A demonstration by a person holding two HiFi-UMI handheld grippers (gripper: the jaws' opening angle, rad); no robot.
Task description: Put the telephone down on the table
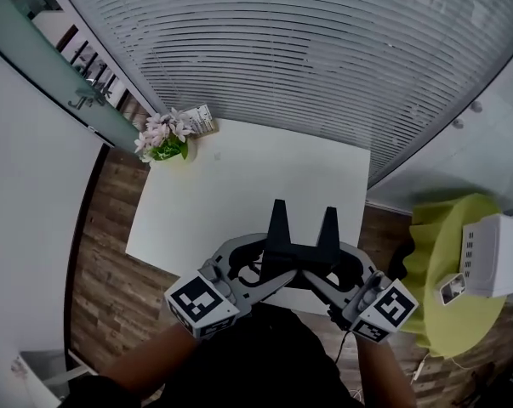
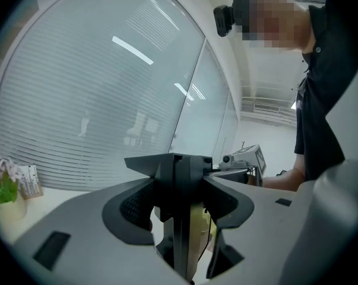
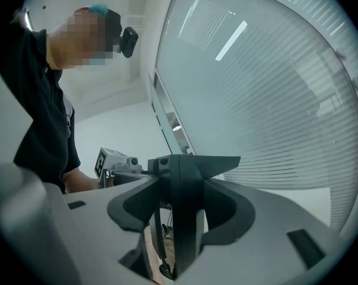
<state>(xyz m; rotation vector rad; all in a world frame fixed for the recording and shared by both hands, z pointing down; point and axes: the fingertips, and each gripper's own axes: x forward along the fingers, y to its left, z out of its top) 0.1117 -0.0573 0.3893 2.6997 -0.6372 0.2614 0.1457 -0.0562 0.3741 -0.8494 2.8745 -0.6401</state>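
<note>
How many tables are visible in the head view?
2. A white square table lies in the middle, a flower pot at its far left corner. A round yellow-green table stands at the right, bearing a white box. Others may be out of view.

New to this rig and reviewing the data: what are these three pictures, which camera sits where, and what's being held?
There is no robot here: a person holds a two-jaw gripper in each hand. The head view comes from a camera on the person's head, looking steeply down. The left gripper shows at its left and the right gripper at its right. The marker cubes are part of them. The other two views come from a camera on each gripper, looking along its jaws. Both pairs of jaws clamp one black telephone over the near part of a white table. A flower pot and a small card stand at its far corner.
</note>
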